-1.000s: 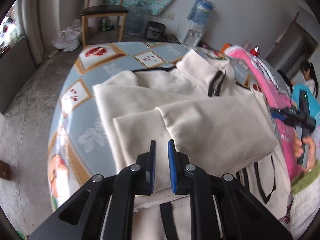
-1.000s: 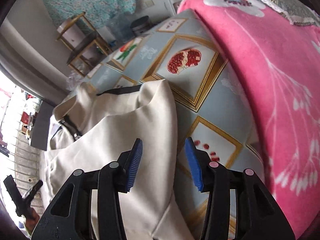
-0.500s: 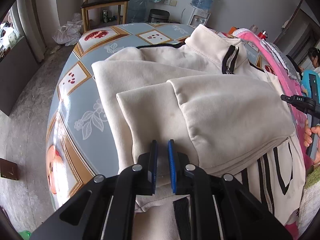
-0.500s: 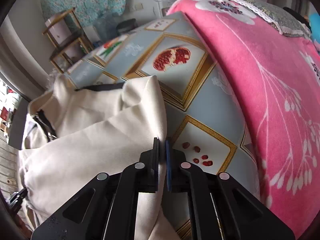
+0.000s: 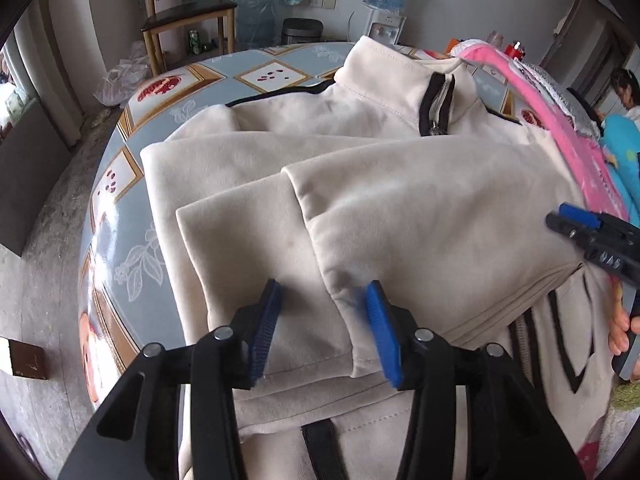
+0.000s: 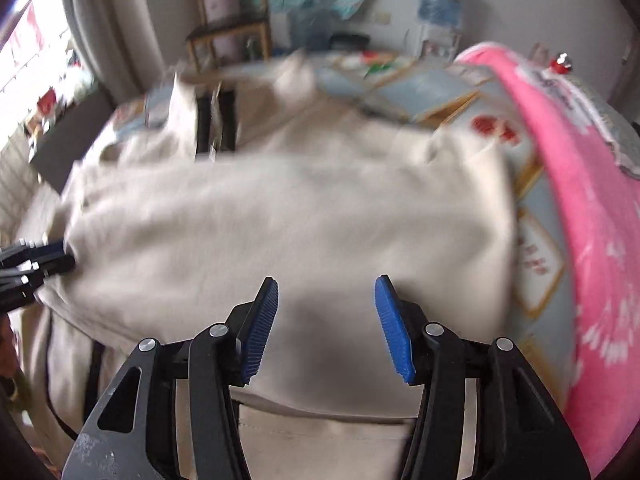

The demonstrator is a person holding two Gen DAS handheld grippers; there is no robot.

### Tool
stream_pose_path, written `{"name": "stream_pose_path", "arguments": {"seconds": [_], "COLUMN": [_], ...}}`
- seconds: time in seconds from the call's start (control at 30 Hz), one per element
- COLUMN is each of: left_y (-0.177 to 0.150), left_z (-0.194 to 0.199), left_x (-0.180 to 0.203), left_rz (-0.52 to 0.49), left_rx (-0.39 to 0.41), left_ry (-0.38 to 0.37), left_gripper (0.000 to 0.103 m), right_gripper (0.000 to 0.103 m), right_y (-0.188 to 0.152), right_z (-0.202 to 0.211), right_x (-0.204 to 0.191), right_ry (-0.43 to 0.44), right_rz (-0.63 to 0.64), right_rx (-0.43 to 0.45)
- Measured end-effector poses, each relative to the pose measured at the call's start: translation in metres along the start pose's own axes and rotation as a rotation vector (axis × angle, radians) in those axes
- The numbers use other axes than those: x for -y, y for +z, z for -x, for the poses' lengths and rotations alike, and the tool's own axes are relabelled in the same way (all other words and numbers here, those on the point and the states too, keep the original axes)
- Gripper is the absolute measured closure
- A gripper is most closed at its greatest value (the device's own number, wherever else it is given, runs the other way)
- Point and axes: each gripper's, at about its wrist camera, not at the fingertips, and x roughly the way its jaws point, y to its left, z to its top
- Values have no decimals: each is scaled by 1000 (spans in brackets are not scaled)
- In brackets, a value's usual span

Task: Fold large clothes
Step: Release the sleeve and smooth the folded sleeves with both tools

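Observation:
A cream zip-neck sweatshirt [image 5: 400,184] with black trim lies on the round table, both sleeves folded across its body. My left gripper [image 5: 324,308] hovers over the sleeve cuff [image 5: 256,264] near the front hem; its jaws are opening and the pads press on nothing. In the blurred right wrist view my right gripper [image 6: 326,312] stands over the same sweatshirt [image 6: 280,216], jaws opening, cloth below them but not pinched. The right gripper [image 5: 580,226] also shows at the right edge of the left wrist view, and the left gripper [image 6: 36,264] at the left edge of the right wrist view.
The table carries a blue cloth with fruit panels [image 5: 132,216]. A pink blanket [image 6: 592,216] covers its right side. A wooden chair [image 5: 184,12], a water dispenser [image 5: 386,4] and a person [image 5: 626,88] are beyond the table. The hem hangs over the near edge.
Both grippers went from shut to open. The right gripper let go of the sweatshirt's edge and swung left over the folded body, rolling as it went. The left gripper sank slightly toward the cuff.

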Motion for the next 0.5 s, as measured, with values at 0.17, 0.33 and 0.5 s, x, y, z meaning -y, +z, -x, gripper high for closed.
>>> {"name": "stream_pose_path", "arguments": {"seconds": [0.17,0.33,0.5], "left_y": [10,45,48], "left_z": [20,8,-32], "left_x": [4,23,39], "left_rz": [-33,-50,-103], "left_rx": [48,45,10], "left_ry": [-7,7,122], "left_gripper": [58,47,45], "right_gripper": [51,37,33], "right_y": [3,28,38], "right_z": [9,11,-31], "right_x": [-12,-33,-43], "right_ry": [-34,13,10], "right_rz": [22,42,30], "right_rx": [19,85,33]}}
